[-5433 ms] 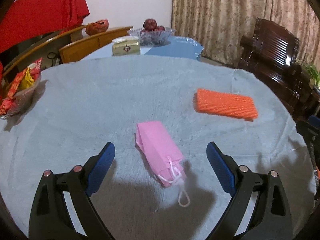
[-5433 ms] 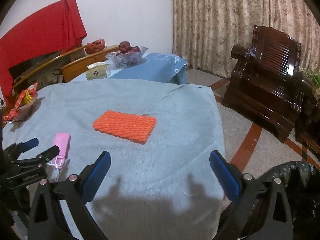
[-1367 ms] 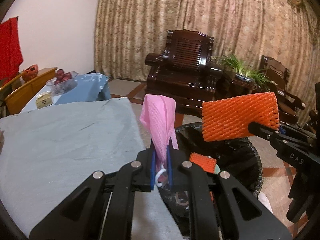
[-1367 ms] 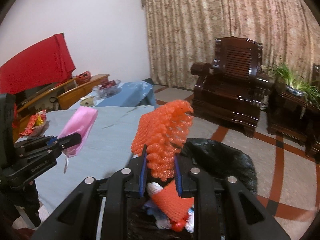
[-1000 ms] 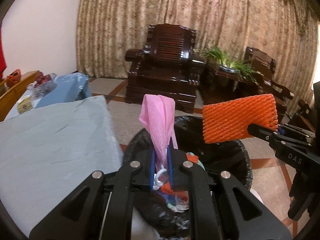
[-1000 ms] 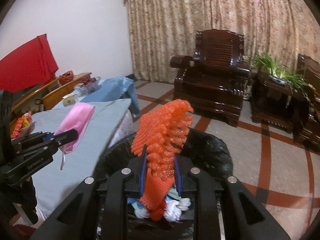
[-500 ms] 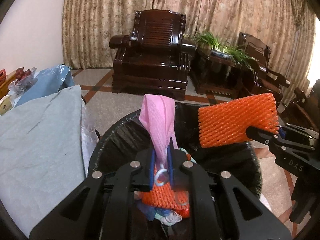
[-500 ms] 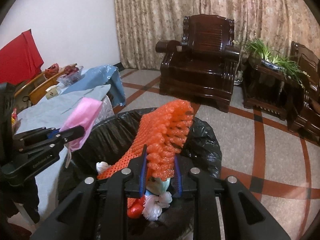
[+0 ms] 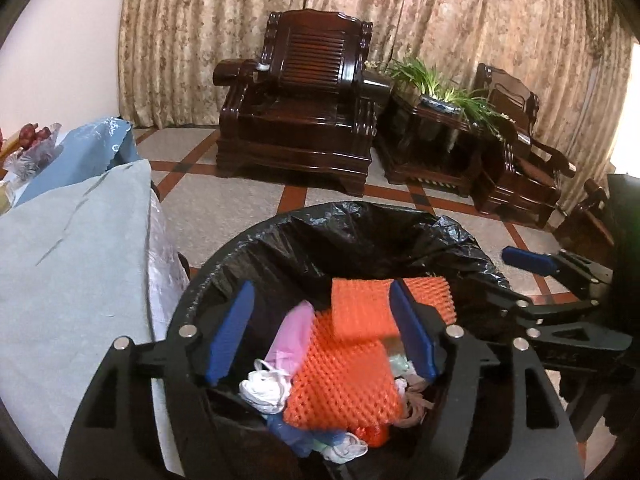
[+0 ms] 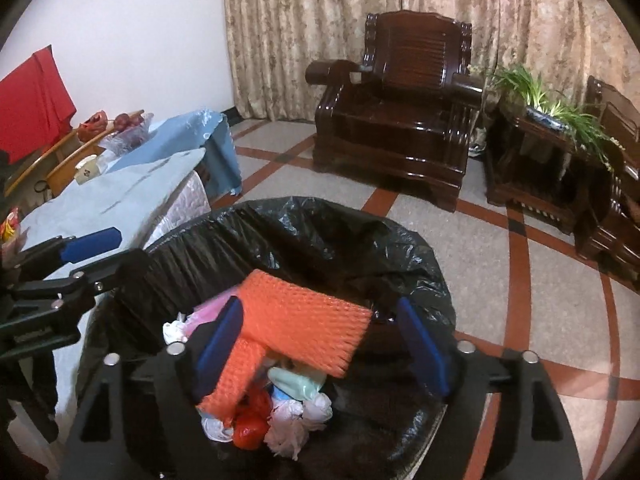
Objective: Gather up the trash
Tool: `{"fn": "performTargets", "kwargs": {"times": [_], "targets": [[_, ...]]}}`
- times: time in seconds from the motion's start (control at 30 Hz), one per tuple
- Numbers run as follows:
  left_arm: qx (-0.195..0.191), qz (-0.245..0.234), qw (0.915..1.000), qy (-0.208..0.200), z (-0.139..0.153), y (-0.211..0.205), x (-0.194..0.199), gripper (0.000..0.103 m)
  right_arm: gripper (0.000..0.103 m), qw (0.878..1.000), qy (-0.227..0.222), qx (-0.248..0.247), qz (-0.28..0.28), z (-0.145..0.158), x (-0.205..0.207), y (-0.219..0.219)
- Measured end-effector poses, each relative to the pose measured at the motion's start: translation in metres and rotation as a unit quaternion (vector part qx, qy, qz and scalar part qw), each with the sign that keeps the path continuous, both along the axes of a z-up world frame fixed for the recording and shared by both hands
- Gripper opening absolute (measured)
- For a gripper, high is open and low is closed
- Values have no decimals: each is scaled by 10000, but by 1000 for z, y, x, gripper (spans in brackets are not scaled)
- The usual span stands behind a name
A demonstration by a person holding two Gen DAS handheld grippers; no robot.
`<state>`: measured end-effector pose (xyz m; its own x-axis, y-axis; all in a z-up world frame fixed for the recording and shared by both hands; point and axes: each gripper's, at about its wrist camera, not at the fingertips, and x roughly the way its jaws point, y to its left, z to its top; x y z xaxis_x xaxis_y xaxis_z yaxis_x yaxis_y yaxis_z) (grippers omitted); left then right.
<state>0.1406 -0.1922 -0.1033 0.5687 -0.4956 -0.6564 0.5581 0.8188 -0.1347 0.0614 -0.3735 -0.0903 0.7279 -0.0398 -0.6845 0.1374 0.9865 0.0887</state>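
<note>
— Are we gripping anything?
— No; our left gripper (image 9: 320, 332) and right gripper (image 10: 320, 344) are opening, pads touching nothing. The orange foam net (image 10: 304, 320) and pink mask (image 9: 290, 336) are dropping into the black-lined bin (image 9: 360, 228).

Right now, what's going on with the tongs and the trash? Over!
Both tongs, left and right, opening over the black trash bag. Pink bag and orange foam net released, dropping in. Nothing in the way.

Home living room: carved wooden armchair (image 10: 404, 120), patterned curtains (image 10: 320, 20), tiled floor (image 10: 520, 260).
</note>
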Motion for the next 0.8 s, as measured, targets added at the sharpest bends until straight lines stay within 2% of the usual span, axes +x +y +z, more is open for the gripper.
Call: {"fn": "performTargets", "kwargs": {"times": [0.07,0.17,0.43,0.8], "targets": [[0,62,10000,-51,4,7,-1,82,97,10000,-39,-54,-72,4,-4,0],[-7,156,9997,-180,15,26,-8,89,97,9999,-105,20,-70,13,-11,2],[162,521,9970,-550,58,71,-38,94,97,9990,-417,157,44,48,-35,23],[133,868,9936,-717,104,106,-90,94,97,9973,-681,217,172,94,-65,58]]}}
